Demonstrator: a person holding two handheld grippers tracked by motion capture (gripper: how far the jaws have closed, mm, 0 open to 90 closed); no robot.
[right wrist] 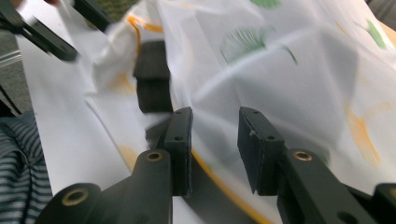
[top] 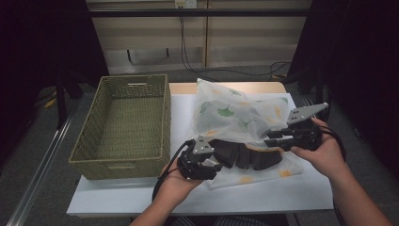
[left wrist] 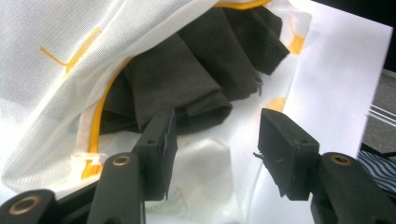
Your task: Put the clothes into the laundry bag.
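Note:
A white mesh bag (top: 235, 115) printed with green and yellow leaves lies on the white table (top: 282, 193). A dark folded garment (top: 244, 155) sticks out of its yellow-zippered mouth. My left gripper (top: 220, 160) is at the near left of that mouth. In the left gripper view its jaws (left wrist: 217, 135) stand open just short of the dark garment (left wrist: 187, 79), with nothing between them. My right gripper (top: 272, 139) is at the bag's right side. Its jaws (right wrist: 215, 121) are open over the mesh bag (right wrist: 289, 70) and the yellow zipper (right wrist: 224, 186), not pressing on either.
An empty woven olive basket (top: 117, 167) stands on the table's left part, close beside the bag. The table's wooden far edge (top: 183, 87) shows behind it. Cables (top: 188, 61) run across the floor at the back. The left gripper's jaws (right wrist: 42, 32) show far off in the right gripper view.

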